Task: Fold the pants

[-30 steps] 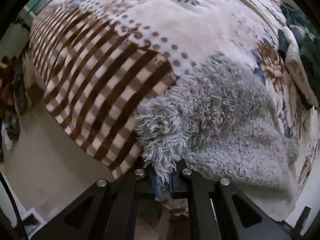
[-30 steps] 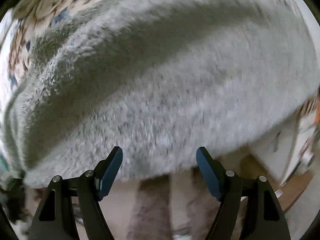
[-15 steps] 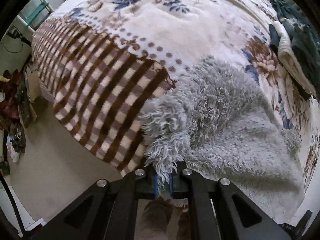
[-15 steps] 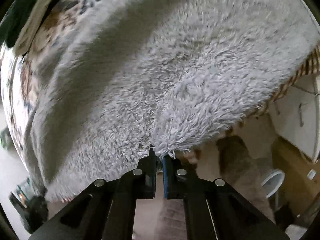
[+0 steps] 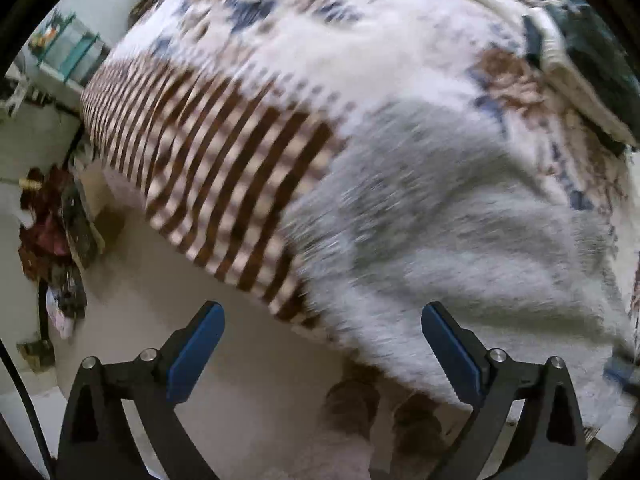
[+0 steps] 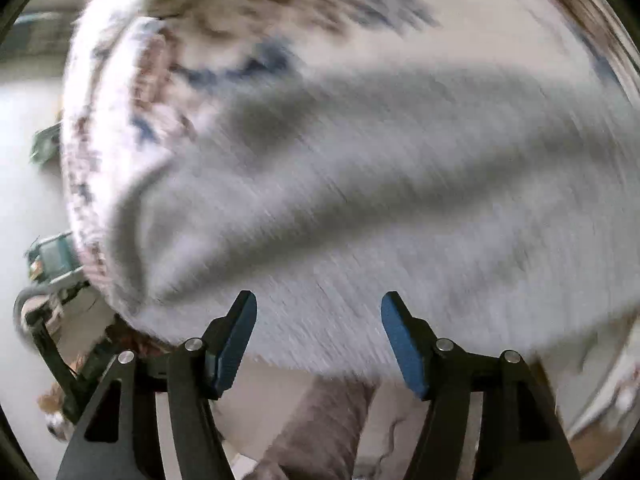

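From my left camera, the far left edge shows a teal rack (image 5: 66, 46) against the wall and a dark heap of clutter (image 5: 52, 232) on the pale floor (image 5: 132, 292). Next comes the bed, covered by a blanket (image 5: 224, 148) with brown and cream checks along its near side and blue and brown flowers further in. The fluffy grey pants (image 5: 460, 232) lie on that blanket at the bed's near edge, filling the right half of the view, blurred by motion. Beyond them, at the upper right, dark green and cream bedding (image 5: 580, 52) is piled. My left gripper (image 5: 323, 354) hangs over the bed's edge with its jaws opening wide; the blue pads (image 5: 196, 354) stand well apart and nothing is between them, the pants lying below and beyond the right pad.

From my right camera, the left edge shows floor and some blurred dark objects (image 6: 50, 260) I cannot make out. The flowered blanket (image 6: 120, 128) curves down the left side, and the grey pants (image 6: 400, 200) spread across the middle and right, a long shadowed fold running through them. My right gripper (image 6: 319, 346) is over their near edge, jaws opening, blue pads (image 6: 234, 350) apart, no fabric pinched between them. Below the pants' edge a brownish-grey shape (image 6: 328, 428) shows, too blurred to identify.
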`<state>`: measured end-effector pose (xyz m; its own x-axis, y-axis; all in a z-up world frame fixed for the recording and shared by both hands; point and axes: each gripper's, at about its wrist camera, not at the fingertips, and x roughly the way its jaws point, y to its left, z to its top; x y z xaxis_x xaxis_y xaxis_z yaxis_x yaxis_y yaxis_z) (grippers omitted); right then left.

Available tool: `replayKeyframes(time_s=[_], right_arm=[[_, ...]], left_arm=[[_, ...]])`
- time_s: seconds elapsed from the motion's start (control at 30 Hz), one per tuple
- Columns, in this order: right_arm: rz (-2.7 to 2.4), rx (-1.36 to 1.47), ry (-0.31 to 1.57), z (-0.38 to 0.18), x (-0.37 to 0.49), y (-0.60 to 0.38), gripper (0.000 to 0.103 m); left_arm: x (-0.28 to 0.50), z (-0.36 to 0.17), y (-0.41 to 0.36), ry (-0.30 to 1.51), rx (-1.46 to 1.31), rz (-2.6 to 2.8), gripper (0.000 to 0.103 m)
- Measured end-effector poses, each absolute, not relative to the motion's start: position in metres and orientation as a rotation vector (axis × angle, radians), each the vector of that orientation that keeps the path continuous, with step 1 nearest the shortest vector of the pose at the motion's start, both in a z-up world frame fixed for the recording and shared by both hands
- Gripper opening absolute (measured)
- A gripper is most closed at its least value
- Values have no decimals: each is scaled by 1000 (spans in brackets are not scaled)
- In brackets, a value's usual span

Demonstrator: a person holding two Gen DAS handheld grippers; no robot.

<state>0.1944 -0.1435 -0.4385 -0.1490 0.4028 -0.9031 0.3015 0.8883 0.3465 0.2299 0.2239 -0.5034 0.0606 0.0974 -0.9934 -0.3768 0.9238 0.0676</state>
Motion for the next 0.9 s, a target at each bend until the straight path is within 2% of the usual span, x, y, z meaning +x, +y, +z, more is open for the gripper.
replayKeyframes(time_s=[0.13, 0.27, 0.4, 0.6, 0.73, 0.9], right_arm=[[187, 468, 1716, -468, 310, -167, 67], [283, 467, 1794, -549, 381, -153, 67], [429, 477, 1878, -590, 383, -153, 67], [746, 346, 2057, -577, 326, -139, 67], [737, 329, 2002, -578, 346, -145, 67], [600, 467, 1978, -617, 389, -155, 67]], left_arm=[[273, -499, 189, 1427, -225, 279, 101], [329, -524, 149, 1444, -206, 234, 101], [357, -553, 127, 1502, -236, 231, 101], [359, -589, 122, 1594, -233, 311, 101], [353, -604, 123, 1630, -221, 353, 101], [352, -611, 129, 1640, -244, 381, 101]])
